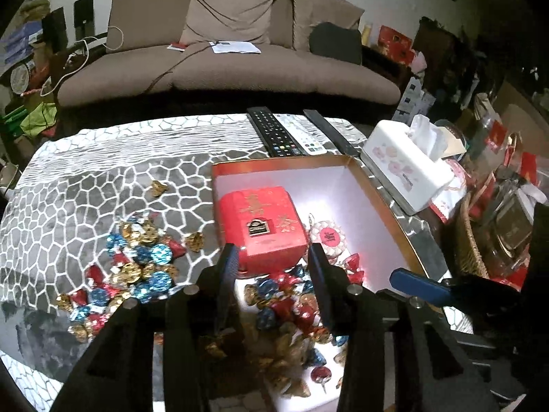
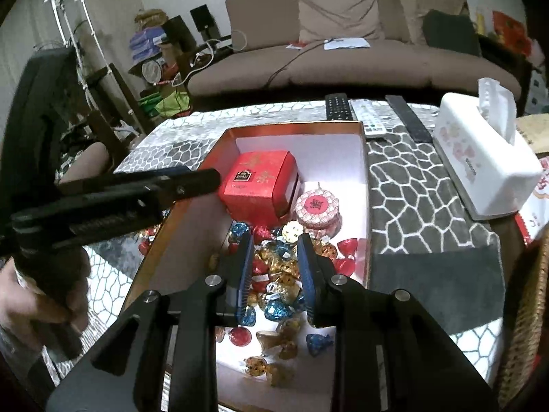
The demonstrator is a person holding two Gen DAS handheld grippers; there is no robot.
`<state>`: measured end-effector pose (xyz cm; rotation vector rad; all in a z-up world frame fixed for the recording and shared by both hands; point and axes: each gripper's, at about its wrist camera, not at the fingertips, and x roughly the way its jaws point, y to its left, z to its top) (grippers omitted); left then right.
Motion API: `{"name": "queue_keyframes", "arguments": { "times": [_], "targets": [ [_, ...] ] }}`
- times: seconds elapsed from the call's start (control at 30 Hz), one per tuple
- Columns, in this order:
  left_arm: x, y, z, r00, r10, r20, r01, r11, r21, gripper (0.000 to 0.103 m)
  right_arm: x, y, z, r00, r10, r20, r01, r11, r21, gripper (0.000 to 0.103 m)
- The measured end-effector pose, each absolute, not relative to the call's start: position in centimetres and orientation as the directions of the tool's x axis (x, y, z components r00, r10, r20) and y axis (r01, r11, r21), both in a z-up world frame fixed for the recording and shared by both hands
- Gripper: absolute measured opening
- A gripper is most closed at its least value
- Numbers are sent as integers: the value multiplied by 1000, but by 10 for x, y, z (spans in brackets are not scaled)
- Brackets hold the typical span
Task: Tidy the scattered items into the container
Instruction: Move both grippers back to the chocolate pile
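An open box point(image 1: 377, 202) with a red-gold rim and white floor sits on the table; it also shows in the right wrist view point(image 2: 364, 185). Inside are a red tea carton point(image 1: 264, 226), a round pink tin point(image 2: 317, 207) and a heap of foil-wrapped candies point(image 2: 281, 274). More candies point(image 1: 137, 261) lie scattered on the cloth left of the box. My left gripper point(image 1: 274, 257) is open and empty over the box's near left edge. My right gripper point(image 2: 276, 243) is open and empty above the candy heap in the box.
Three remote controls point(image 1: 278, 134) lie at the table's far edge. A white tissue box point(image 2: 480, 168) stands right of the box. A wicker basket point(image 1: 470, 240) and clutter sit at the far right. A brown sofa point(image 1: 226, 68) is behind the table.
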<state>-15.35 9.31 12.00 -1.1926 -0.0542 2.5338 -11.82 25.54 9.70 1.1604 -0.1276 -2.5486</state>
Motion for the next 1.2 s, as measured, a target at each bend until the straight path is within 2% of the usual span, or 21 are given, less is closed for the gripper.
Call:
{"name": "queue_keyframes", "arguments": {
  "times": [0.8, 0.97, 1.1, 1.2],
  "targets": [
    [-118, 23, 123, -614, 285, -737, -217, -958, -190, 42, -90, 229, 99, -605, -307, -734, 294, -944, 153, 26],
    [-101, -17, 118, -629, 232, -742, -191, -971, -142, 43, -69, 231, 109, -614, -318, -723, 310, -939, 149, 26],
    [-89, -66, 97, -619, 171, -767, -121, -985, -122, 43, -46, 234, 116, -625, -333, -706, 319, -934, 158, 36],
    [-83, -90, 79, -603, 142, -785, -84, -990, -115, 43, -31, 231, 118, -623, -346, -701, 329, -929, 166, 36]
  ]
}}
